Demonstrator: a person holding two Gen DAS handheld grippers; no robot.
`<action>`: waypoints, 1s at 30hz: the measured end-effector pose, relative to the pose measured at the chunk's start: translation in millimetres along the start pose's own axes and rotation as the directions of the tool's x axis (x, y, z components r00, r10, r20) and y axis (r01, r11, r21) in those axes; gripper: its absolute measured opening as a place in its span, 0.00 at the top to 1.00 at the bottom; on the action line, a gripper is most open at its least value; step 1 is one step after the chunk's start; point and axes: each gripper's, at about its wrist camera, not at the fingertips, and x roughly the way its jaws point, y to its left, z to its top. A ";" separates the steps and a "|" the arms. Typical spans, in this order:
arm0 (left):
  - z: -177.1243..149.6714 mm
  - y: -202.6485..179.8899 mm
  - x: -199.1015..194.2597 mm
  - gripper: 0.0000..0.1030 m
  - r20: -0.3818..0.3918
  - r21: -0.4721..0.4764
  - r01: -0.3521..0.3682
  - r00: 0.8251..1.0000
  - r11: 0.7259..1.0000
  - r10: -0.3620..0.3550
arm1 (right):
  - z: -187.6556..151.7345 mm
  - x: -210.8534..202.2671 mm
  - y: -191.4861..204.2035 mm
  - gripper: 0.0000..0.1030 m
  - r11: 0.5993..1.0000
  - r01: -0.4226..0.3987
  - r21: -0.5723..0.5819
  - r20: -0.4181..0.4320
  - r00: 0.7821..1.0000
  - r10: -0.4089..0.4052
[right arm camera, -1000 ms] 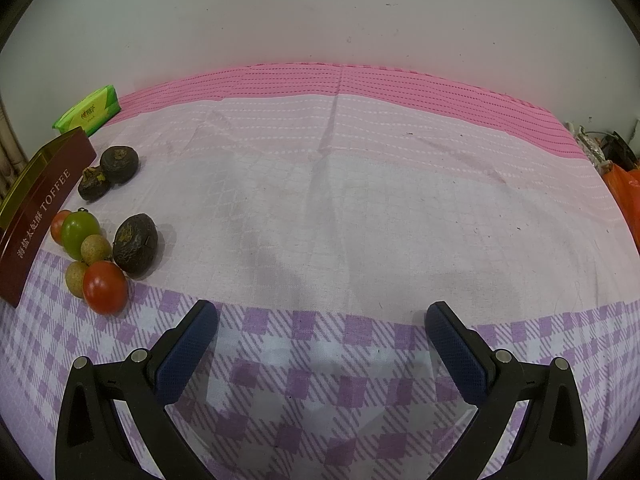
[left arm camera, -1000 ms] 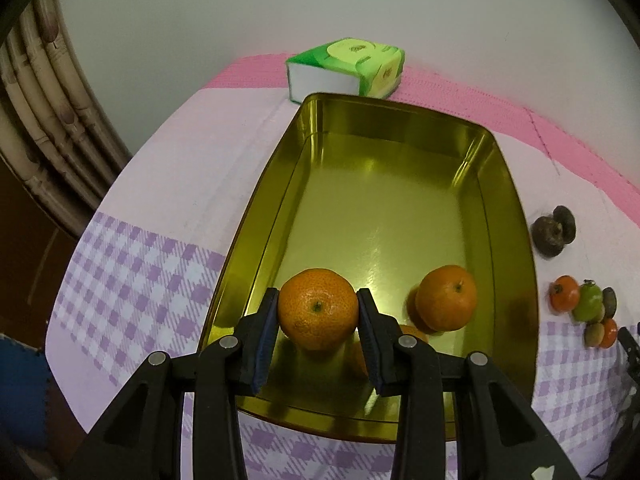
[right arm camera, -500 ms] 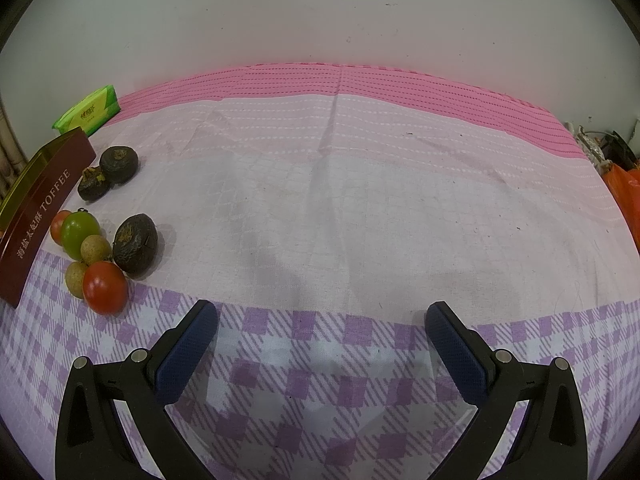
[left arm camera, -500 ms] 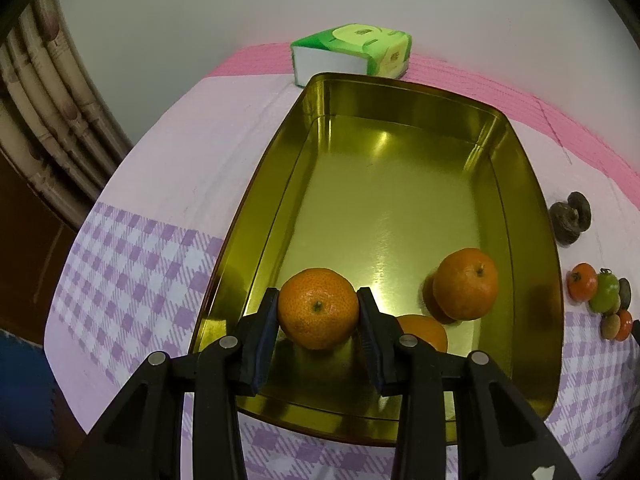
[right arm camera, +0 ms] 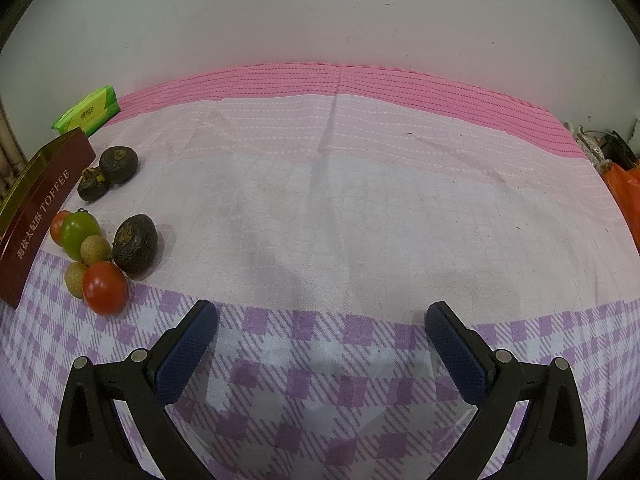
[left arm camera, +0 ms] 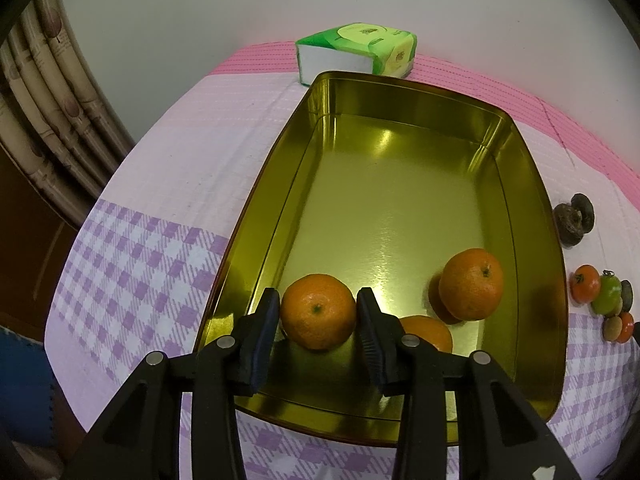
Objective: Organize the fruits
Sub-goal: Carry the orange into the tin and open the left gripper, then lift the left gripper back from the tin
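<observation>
My left gripper [left arm camera: 318, 314] is shut on an orange [left arm camera: 317, 311] and holds it over the near end of the gold tin tray [left arm camera: 384, 100]. Two more oranges lie in the tray: one at the right [left arm camera: 471, 284], one [left arm camera: 428, 332] partly hidden behind my right finger. My right gripper [right arm camera: 320, 334] is open and empty above the checked cloth. A cluster of small fruits lies to its left: a red tomato [right arm camera: 105, 288], a green tomato [right arm camera: 79, 231], a dark fruit [right arm camera: 135, 243] and two more dark fruits [right arm camera: 118, 165].
A green tissue pack [left arm camera: 358, 54] lies behind the tray, against the wall; it also shows in the right wrist view [right arm camera: 87, 111]. The tray's maroon side [right arm camera: 38, 216] stands at the left edge. Bags [right arm camera: 624, 184] sit at the table's right end. A curtain [left arm camera: 52, 112] hangs left.
My left gripper, still holding the orange, has moved forward over the tray, so the tray and its two oranges show nearer. The right gripper has not moved.
</observation>
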 end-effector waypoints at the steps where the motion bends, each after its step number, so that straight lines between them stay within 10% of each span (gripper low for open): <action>1: 0.1 0.7 -0.3 0.63 -0.001 -0.001 0.004 1.000 1.000 -0.004 | -0.1 -0.1 0.1 0.00 1.000 0.000 0.000 -0.001 1.000 0.000; 30: -3.7 -8.2 -42.3 0.34 0.107 0.027 -0.014 0.994 1.000 0.011 | 5.7 2.0 1.0 0.00 1.000 -0.006 -0.009 -0.048 0.999 0.005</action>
